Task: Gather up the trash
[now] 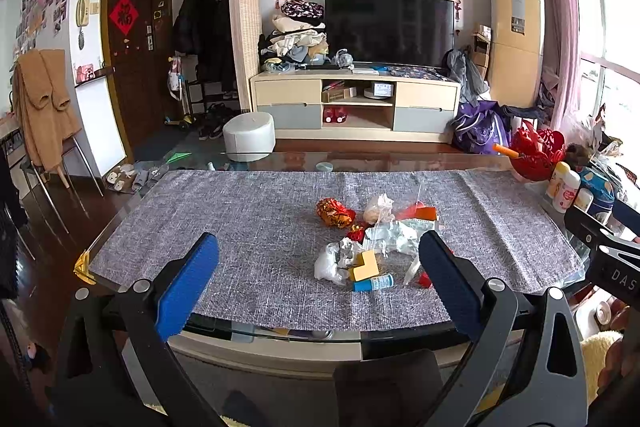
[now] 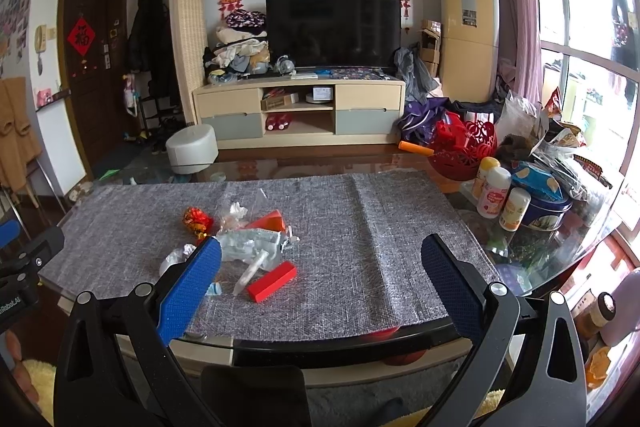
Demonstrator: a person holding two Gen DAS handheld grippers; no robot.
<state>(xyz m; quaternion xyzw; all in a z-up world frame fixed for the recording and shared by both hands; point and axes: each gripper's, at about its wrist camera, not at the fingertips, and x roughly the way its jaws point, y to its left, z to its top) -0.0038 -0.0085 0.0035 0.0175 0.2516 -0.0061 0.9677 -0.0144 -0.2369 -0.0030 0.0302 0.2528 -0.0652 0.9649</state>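
Note:
A pile of trash lies on the grey cloth of the glass table: a red-gold foil wrapper, crumpled clear plastic, a white wad, a yellow L-shaped piece and a small blue tube. In the right wrist view the pile holds a red block, a clear syringe-like tube, the foil wrapper and crumpled plastic. My left gripper is open and empty, just short of the pile. My right gripper is open and empty, to the pile's right.
A red basket, white bottles and a blue tin crowd the table's right end. The glass edge runs just ahead of both grippers. A TV stand and a white stool stand beyond.

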